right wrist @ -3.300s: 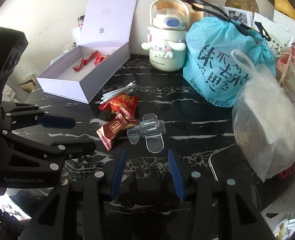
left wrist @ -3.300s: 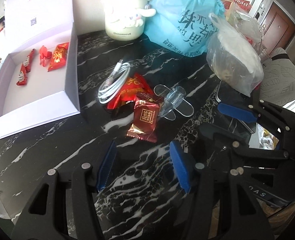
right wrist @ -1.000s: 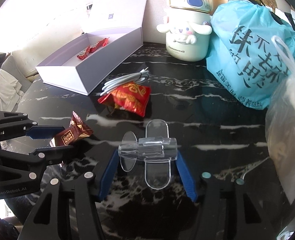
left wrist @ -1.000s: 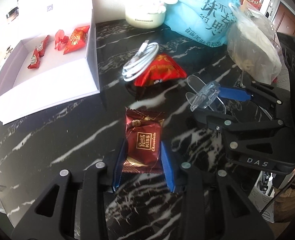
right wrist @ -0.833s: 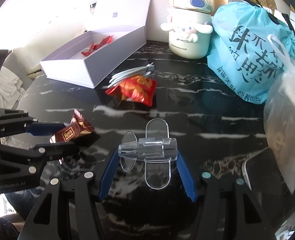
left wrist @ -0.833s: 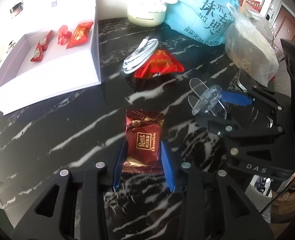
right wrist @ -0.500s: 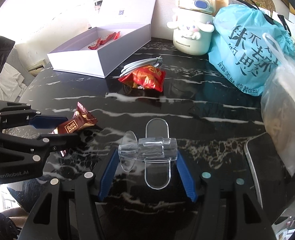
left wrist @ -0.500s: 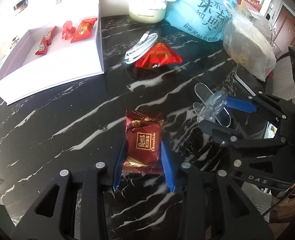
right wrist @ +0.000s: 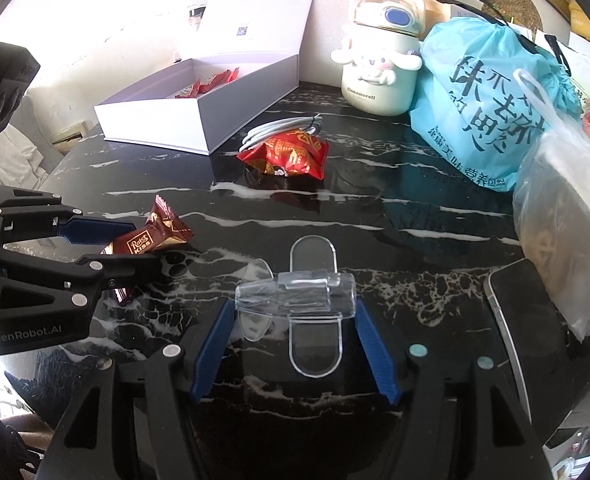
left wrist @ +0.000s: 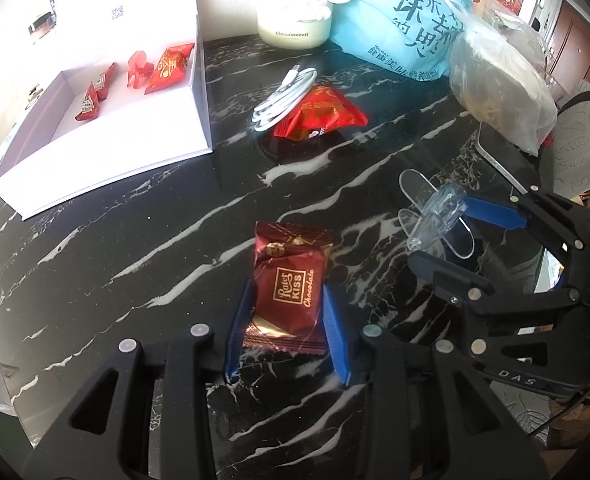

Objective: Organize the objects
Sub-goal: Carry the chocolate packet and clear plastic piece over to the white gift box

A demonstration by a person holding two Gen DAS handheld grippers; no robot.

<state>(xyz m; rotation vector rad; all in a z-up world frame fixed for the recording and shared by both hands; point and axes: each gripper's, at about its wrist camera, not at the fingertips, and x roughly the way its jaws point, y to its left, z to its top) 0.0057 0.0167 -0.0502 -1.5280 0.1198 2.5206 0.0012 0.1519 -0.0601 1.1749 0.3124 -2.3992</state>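
Left gripper (left wrist: 287,320): your 2 blue pads are closed on the Ritter KISS chocolate packet (left wrist: 291,286); you hold it above the black marble table (left wrist: 135,240), toward the near edge.
Right gripper (right wrist: 295,320): your pads press both ends of the clear plastic clip (right wrist: 295,294); its flat tabs point forward and back. It also hangs over the near part of the table.
White box (left wrist: 107,120): open, at the far left corner of the table, lid upright. Inside you see 4 red candies (left wrist: 135,70) near its far wall.
Red snack packet (right wrist: 289,154): it lies in the middle of the table, just beside the box's right wall.
White cable (left wrist: 285,94): coiled, it touches the red snack packet on its far left side.
Cinnamoroll cup (right wrist: 379,56): upright at the far edge.
Blue bag (right wrist: 491,108): right of the cup, touching it.
Clear plastic bag (right wrist: 563,216): at the right edge, in front of the blue bag.
Phone (right wrist: 523,320): flat near the right edge, partly under the clear bag.
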